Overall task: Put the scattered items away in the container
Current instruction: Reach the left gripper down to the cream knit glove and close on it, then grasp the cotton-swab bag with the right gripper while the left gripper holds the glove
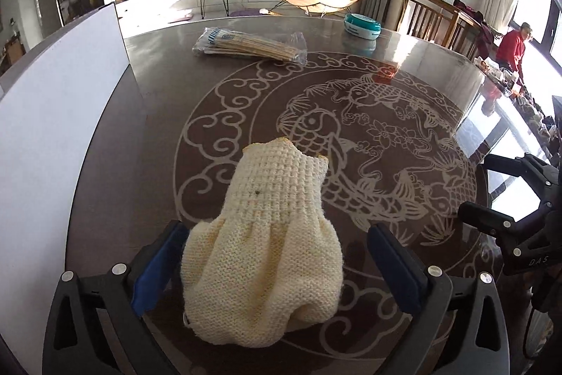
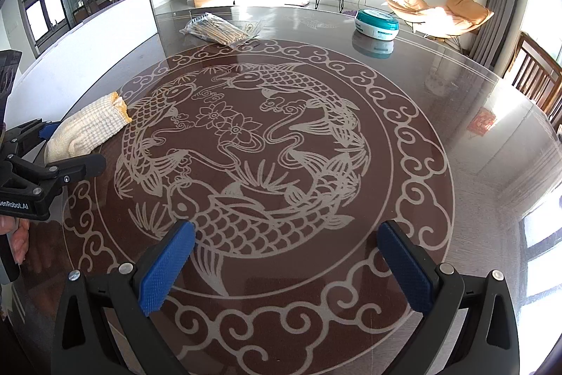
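Sunlit fish-patterned table (image 2: 456, 129) holds a knit glove (image 1: 267, 234) lying between the left gripper's (image 1: 277, 266) spread fingers, ungrasped; next, pinch it, while the right gripper (image 2: 286, 266) hangs spread, empty.

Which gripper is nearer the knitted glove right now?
Left. The left gripper straddles the knitted glove, jaws open around it. The right gripper hovers off to the side, nothing between its jaws.

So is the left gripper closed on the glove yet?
No, open: the left gripper straddles the glove, pads apart from it.
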Available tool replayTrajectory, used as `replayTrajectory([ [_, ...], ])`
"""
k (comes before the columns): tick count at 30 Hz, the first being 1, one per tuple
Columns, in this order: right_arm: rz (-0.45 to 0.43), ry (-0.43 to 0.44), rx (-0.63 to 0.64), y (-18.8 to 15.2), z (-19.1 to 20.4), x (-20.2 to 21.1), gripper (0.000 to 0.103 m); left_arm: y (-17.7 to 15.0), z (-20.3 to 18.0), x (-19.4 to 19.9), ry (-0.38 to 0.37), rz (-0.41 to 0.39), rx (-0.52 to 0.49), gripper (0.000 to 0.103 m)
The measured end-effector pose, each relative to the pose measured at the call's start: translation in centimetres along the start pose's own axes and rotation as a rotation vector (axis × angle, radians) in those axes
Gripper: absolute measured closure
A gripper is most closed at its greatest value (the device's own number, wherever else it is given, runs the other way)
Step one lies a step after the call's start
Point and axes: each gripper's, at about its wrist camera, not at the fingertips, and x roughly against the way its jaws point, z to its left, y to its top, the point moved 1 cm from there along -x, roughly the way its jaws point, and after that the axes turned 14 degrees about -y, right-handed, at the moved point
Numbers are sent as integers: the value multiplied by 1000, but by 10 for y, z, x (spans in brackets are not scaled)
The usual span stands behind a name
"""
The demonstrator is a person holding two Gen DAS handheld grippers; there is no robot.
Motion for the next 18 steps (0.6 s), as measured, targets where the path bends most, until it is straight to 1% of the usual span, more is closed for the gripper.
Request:
replayTrajectory([
  [1,0,0,0,0,0,0,0,0,-4,-2,16,7,-14,0],
  [18,1,0,0,0,0,0,0,0,-3,-3,14,0,-10,0],
])
